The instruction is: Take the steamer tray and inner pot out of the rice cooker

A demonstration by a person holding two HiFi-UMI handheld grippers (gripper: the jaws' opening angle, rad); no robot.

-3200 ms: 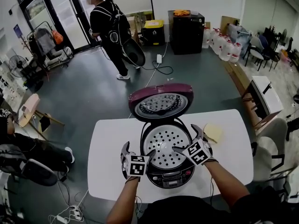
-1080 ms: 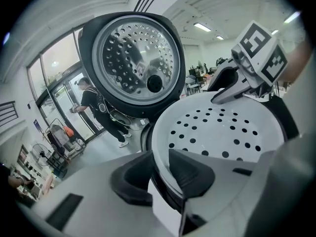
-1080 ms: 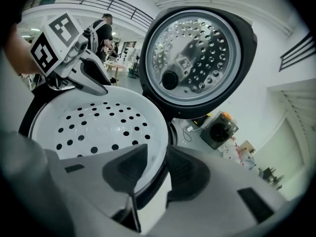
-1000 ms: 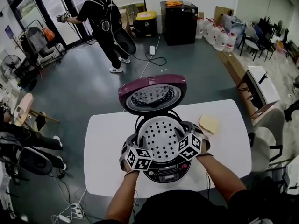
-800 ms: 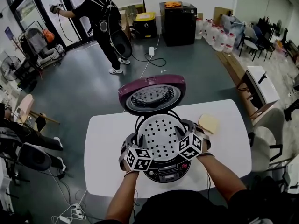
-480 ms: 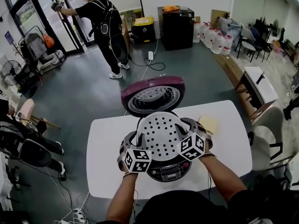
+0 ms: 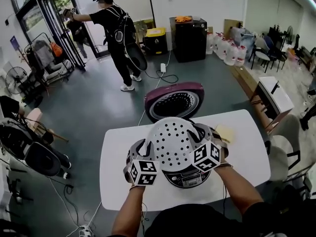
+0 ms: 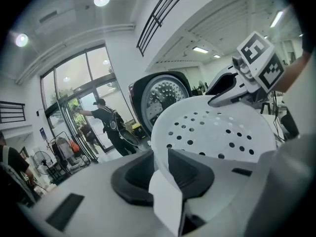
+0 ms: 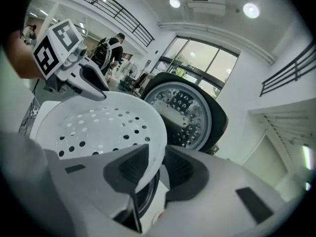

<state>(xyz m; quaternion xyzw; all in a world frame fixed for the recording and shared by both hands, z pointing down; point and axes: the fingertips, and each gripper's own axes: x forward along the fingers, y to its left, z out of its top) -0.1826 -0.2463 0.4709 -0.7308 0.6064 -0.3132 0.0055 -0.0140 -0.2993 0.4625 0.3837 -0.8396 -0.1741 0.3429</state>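
Head view is showing you raising the steamer tray (image 7: 177,139) at the frame's centre. A second ago it was sitting down inside the rice cooker (image 7: 190,177); now it is riding above the cooker's body and hiding most of the opening, in front of the raised lid (image 7: 174,102).

Your left tool (image 7: 143,149) is pinching the tray's rim at its lower-left edge, and your right tool (image 7: 207,134) is pinching the rim opposite. In each gripper view the jaws are standing nearly together, with only the thin white rim between the pads.

That is putting the first half of the job well under way. You are still needing to carry the tray sideways and set it on the desk (image 7: 118,181).

The inner pot is lying out of sight beneath the tray, so you are probably still facing that lift.
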